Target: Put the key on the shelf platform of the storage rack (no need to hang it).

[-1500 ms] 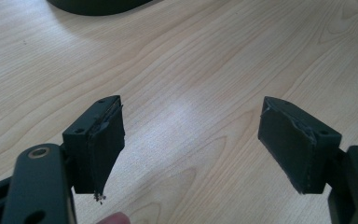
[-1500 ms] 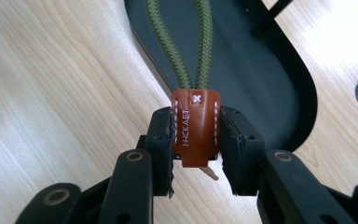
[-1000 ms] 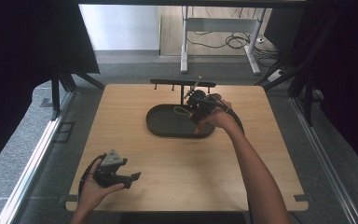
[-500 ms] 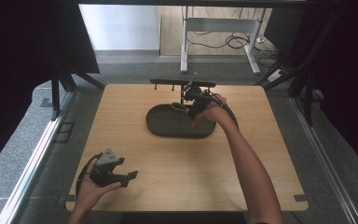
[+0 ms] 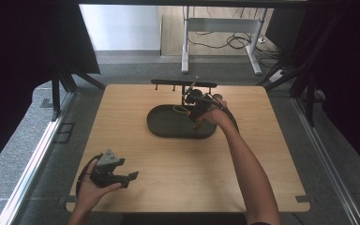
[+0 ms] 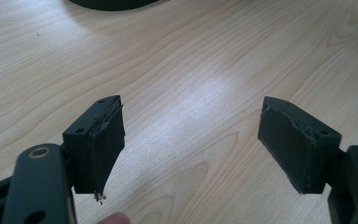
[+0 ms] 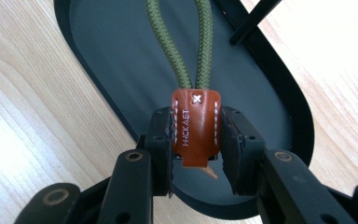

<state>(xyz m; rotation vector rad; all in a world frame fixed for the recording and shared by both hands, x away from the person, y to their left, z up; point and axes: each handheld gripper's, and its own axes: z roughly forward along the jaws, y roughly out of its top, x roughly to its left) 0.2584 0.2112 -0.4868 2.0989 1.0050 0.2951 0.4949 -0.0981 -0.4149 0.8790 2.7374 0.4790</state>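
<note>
While my right gripper (image 7: 196,151) hangs over the dark oval tray (image 7: 279,93), its fingers (image 7: 161,140) are closed tight on a brown leather tab (image 7: 196,128) with white stitching and a small stamped word. Two strands of olive-green cord (image 7: 203,42) run up out of the tab, side by side, over the tray's floor toward its far end; I cannot see where they end. From the high view the right gripper (image 5: 198,108) sits over the far right part of the tray (image 5: 168,126), close beside a black rack (image 5: 183,85) with short pegs at the worktop's far edge. A loop of the cord (image 5: 180,109) shows pale against the tray just left of the gripper.

My left gripper (image 5: 122,174) rests at the near left corner of the worktop (image 5: 136,150), held in the left hand (image 5: 91,187), well apart from the tray. Its fingers (image 6: 98,144) stand wide apart with nothing between them but bare light wood (image 6: 191,84). A frayed thread hangs from the lower corner of the left-hand pad.
</note>
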